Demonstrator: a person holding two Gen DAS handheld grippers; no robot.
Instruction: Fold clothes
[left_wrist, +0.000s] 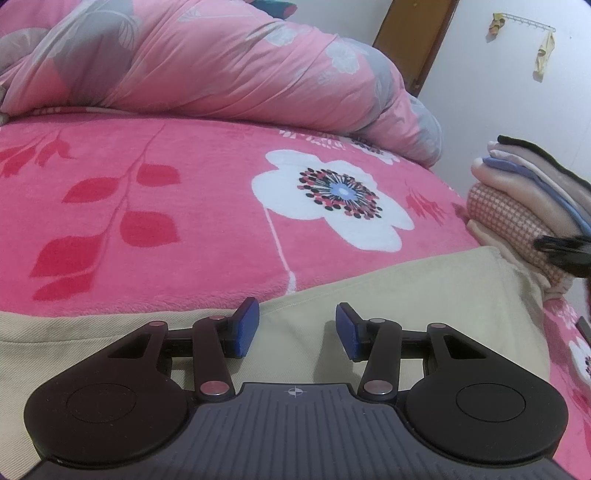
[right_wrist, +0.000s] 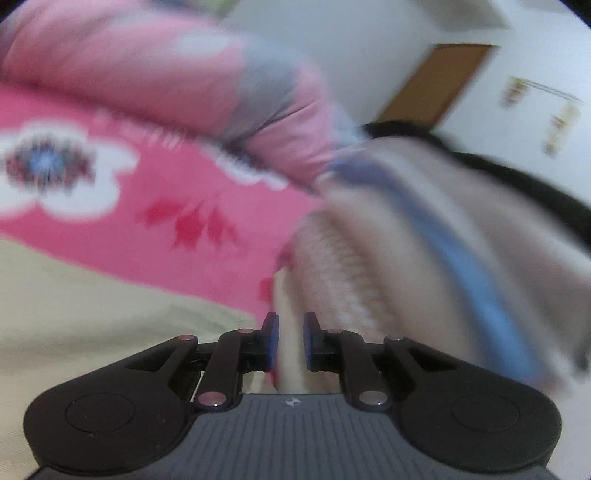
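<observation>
Beige cloth (left_wrist: 406, 295) under open left tongs (left_wrist: 297, 328) bears no legible writing.

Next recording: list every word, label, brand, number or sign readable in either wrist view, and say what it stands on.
None: no words, numbers or brand names are readable in either view.
Only mark: a small white crosshair sign on the left gripper's ribbed grey body.
A similar mark on the right gripper's body is too blurred to read.
</observation>
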